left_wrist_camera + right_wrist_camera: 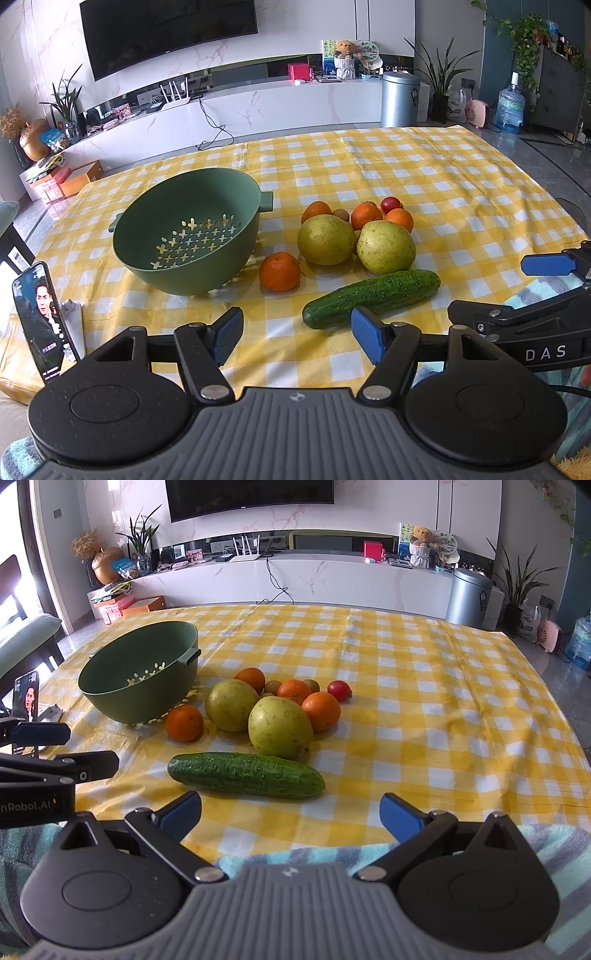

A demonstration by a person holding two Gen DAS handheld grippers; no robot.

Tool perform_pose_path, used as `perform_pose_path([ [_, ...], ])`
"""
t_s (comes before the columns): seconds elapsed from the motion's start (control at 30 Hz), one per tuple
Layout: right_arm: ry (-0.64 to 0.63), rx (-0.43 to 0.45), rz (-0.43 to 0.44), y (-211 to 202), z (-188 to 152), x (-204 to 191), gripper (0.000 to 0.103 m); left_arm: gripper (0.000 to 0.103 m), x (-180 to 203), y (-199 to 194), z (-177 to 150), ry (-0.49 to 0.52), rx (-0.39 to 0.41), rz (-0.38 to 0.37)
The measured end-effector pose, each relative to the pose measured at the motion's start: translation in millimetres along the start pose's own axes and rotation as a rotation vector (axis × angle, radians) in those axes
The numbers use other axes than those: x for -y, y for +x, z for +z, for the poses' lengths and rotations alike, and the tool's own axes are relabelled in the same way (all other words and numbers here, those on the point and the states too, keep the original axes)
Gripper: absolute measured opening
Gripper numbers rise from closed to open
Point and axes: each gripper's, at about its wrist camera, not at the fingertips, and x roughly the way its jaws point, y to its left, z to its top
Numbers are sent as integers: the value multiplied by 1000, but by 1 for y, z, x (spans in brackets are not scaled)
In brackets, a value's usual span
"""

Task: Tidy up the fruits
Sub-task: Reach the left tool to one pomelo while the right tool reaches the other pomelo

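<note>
Both pairs of fingers stand wide apart with nothing between them: the left gripper (297, 338) and the right gripper (290, 815) hover at the near edge of the desk (461, 192). Just ahead of both lies the cucumber (371, 298), bumpy and dark green, its long axis crosswise to the fingers; it looks about as near to either hand. Beyond it sit two smooth yellow-green pears (386, 246), several glossy oranges (279, 271) and a small red fruit (390, 204). The matte green colander (186, 230), holed at the bottom, stands empty to the left.
</note>
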Motion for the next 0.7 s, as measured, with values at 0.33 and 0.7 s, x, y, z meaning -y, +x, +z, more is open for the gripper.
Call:
perform_pose_path([
  [0.33, 55, 59, 51, 12, 15, 17, 99, 64, -3, 11, 12, -2, 31, -52],
  [0.7, 17, 54, 81, 53, 38, 26, 89, 61, -4, 50, 23, -17, 21, -73],
])
